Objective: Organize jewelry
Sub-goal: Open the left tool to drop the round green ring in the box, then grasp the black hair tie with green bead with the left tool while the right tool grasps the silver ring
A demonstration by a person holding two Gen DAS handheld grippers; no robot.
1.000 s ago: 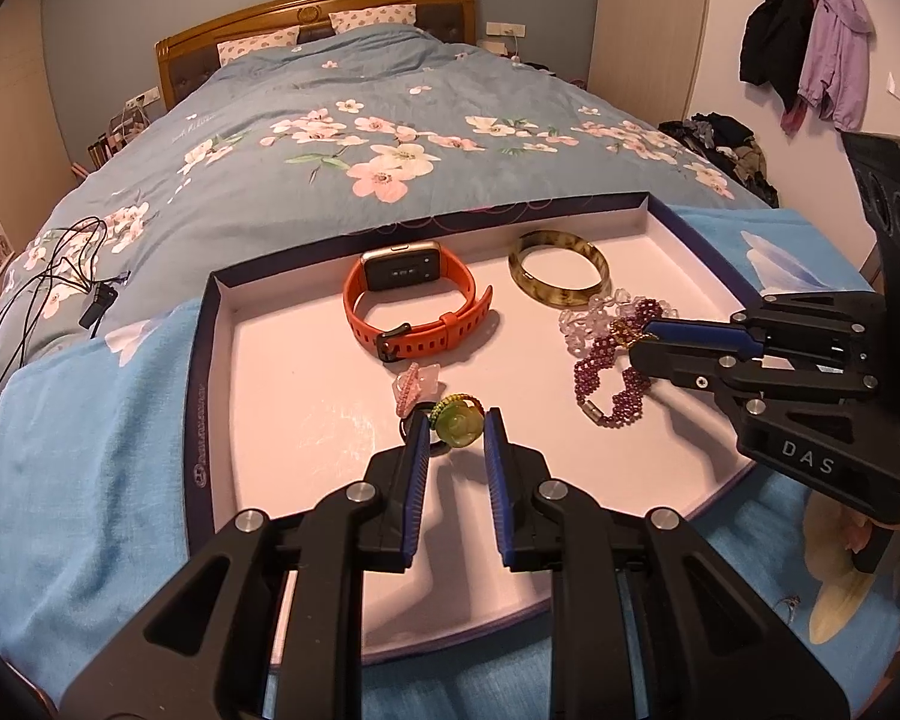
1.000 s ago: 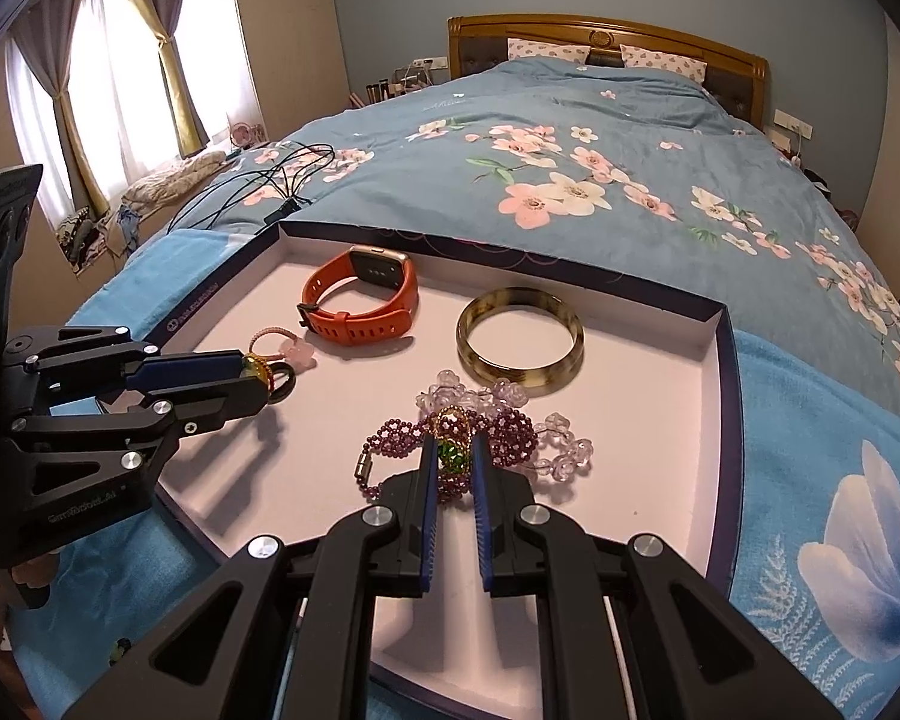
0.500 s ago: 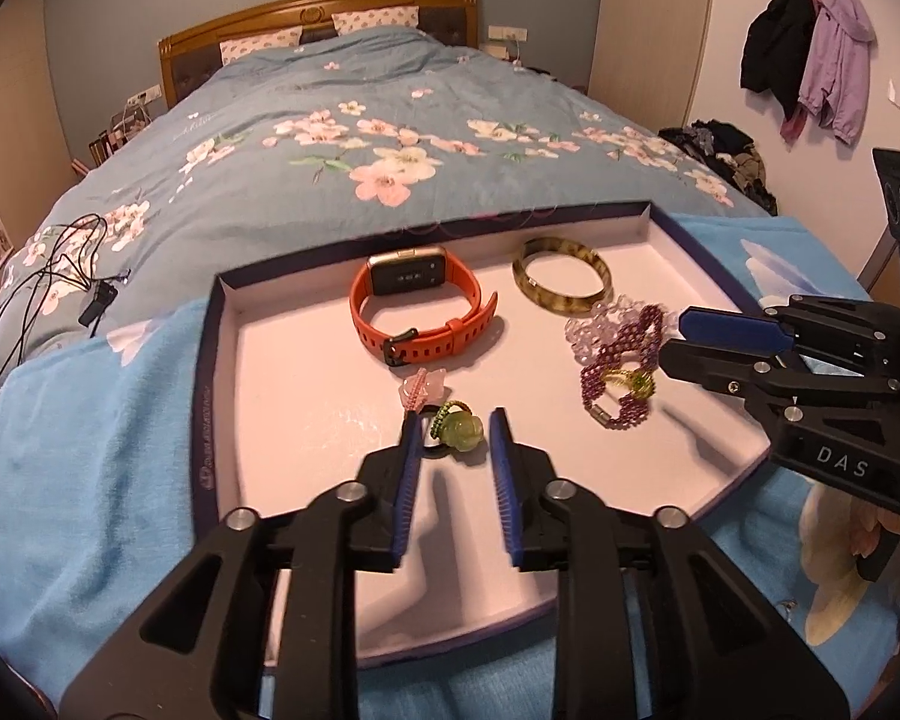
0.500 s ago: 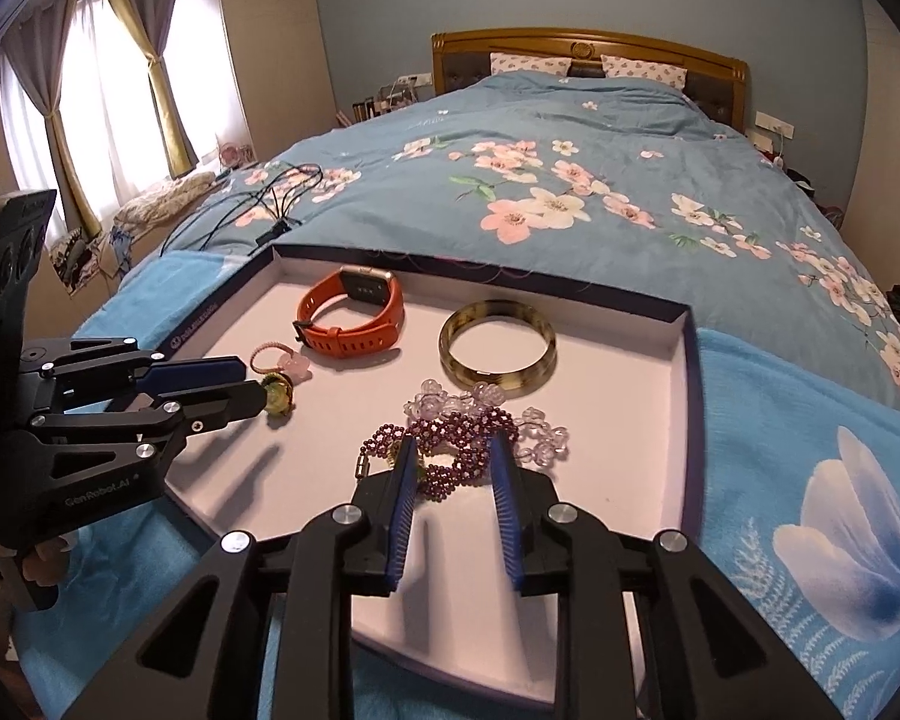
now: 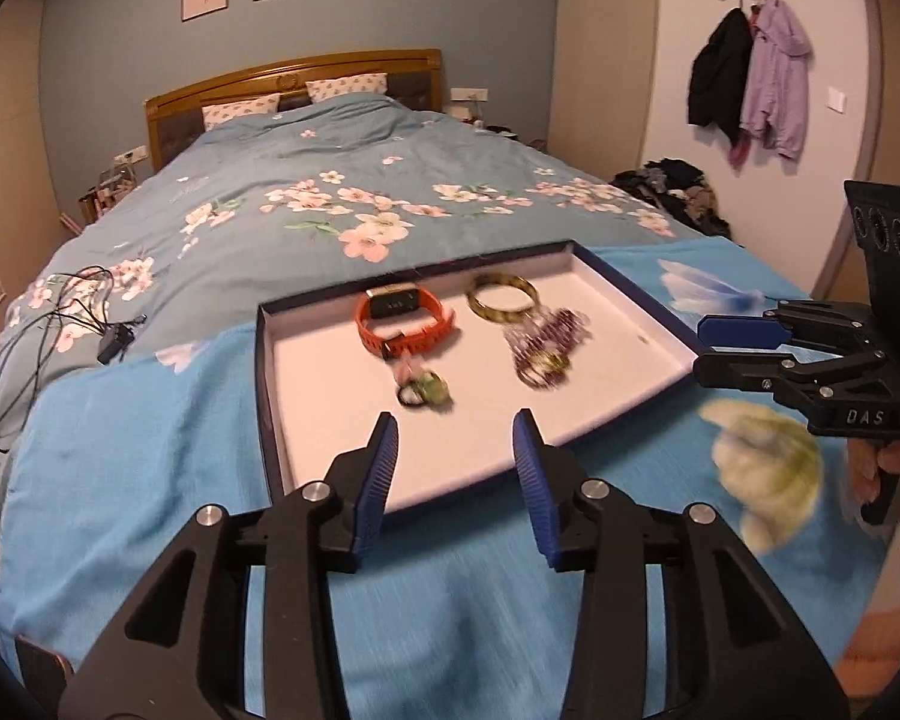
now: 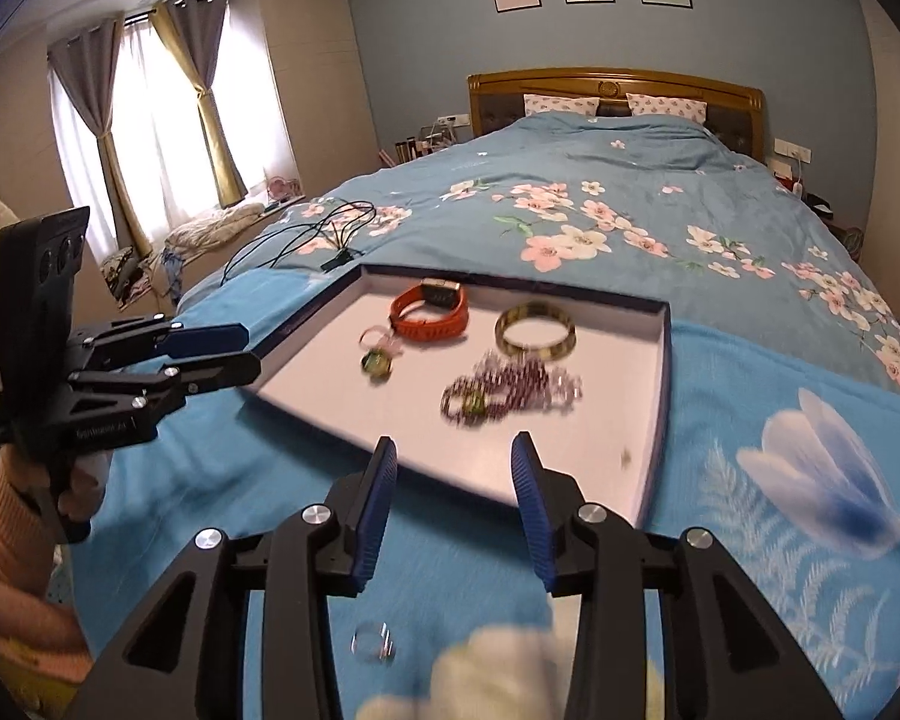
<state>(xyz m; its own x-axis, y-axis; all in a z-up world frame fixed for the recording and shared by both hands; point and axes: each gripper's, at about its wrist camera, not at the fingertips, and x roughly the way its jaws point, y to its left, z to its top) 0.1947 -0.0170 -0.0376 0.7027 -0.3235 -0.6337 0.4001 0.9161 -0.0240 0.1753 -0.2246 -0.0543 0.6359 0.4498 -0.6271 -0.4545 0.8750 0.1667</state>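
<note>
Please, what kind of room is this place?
Most likely a home bedroom: a bed with a wooden headboard and floral duvet, curtained window, and jackets on wall hooks.

Matt white cardboard tray (image 5: 342, 420), rubbery orange watch band (image 5: 405, 324), glossy mottled bangle (image 5: 503, 299), shiny purple beads (image 6: 510, 390), soft blue cloth blanket (image 5: 150, 420), polished wooden headboard (image 6: 618, 81), ribbed blue plastic gripper pads (image 5: 381, 468)

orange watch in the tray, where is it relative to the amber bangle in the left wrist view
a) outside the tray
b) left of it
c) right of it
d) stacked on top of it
b: the orange watch lies on the tray floor to the left of the amber bangle, apart from it, both near the far wall.
</note>
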